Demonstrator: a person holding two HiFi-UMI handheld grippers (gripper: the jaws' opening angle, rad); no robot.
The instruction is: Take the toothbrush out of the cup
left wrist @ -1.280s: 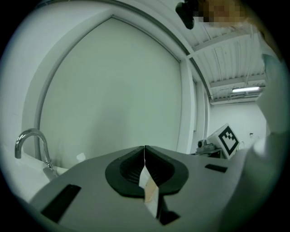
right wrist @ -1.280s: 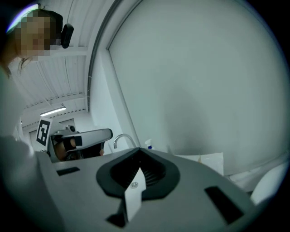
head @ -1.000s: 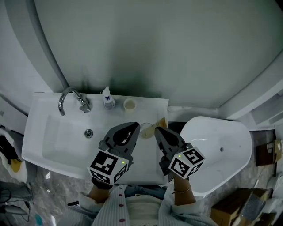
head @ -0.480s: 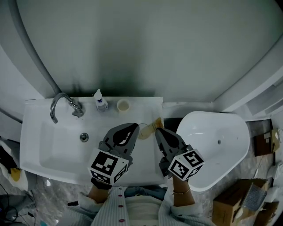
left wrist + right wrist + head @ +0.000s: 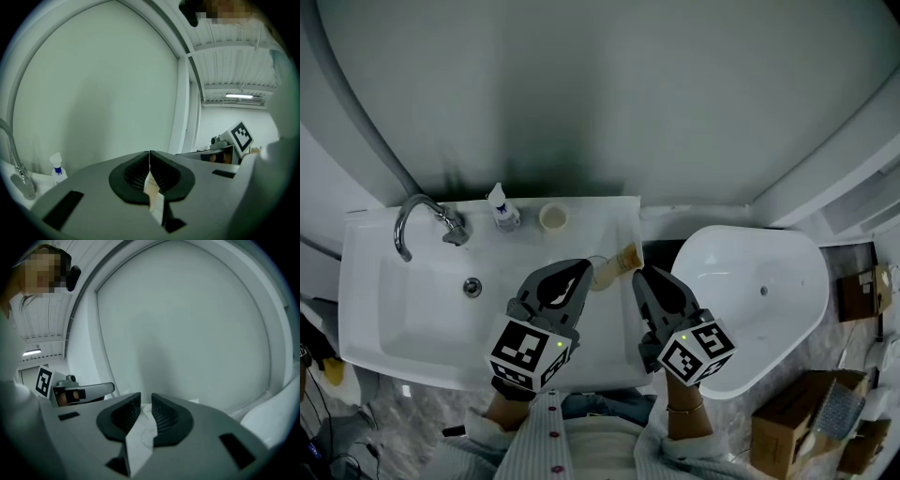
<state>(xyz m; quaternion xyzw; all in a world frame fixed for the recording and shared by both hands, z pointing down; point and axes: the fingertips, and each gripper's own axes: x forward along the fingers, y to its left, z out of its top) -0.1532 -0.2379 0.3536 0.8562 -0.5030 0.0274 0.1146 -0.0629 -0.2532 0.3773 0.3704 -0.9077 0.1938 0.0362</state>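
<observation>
Two tongs meet over the right end of the washbasin (image 5: 403, 309), both pointing almost level toward the wall. I read the slim packet bridging them as the wrapped toothbrush (image 5: 617, 263). It is already clear of the cup (image 5: 550, 217), which stands apparently empty on the back ledge, well apart to the upper left and just beside the spray bottle (image 5: 503, 211). On the left gripper (image 5: 584, 272) the jaws are together and clamped on the packet; its own view shows the tan printed card pinched edge-on between the ribbed pads. On the right gripper (image 5: 643, 277) the jaws stand a little apart, having just been opening. The white end of the wrapper lies in the gap, pressed by neither pad as far as I can judge. In the head view the packet's long axis runs slantwise, from the left tips up toward the wall, with its tan end just beyond the right tips. It therefore lies crosswise to both tongs, and the left holds it alone. I judge that the right should back off along its own line, so that it does not drag the wrapper.
</observation>
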